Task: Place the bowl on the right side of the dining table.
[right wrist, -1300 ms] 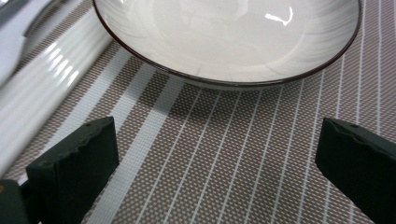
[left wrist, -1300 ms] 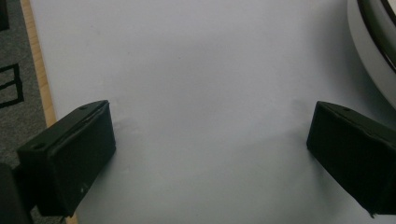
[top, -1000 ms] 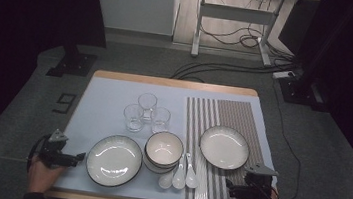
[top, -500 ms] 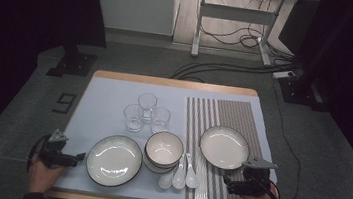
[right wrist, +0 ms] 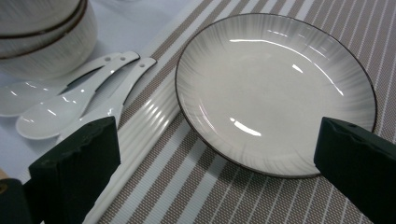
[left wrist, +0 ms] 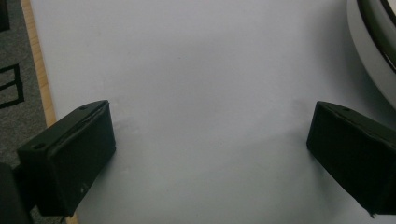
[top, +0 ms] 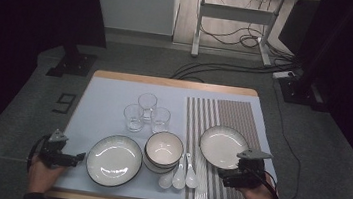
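Setting: you work in a lab or studio staged as a dining spot. Evidence: dark curtains [top: 29, 7] at both sides; grey carpet floor [top: 134, 54]; cables [top: 228, 67] trailing to a power strip [top: 284, 74]; a height-adjustable desk [top: 254, 18] behind; a lone wooden-edged table [top: 176, 84] laid with tableware.
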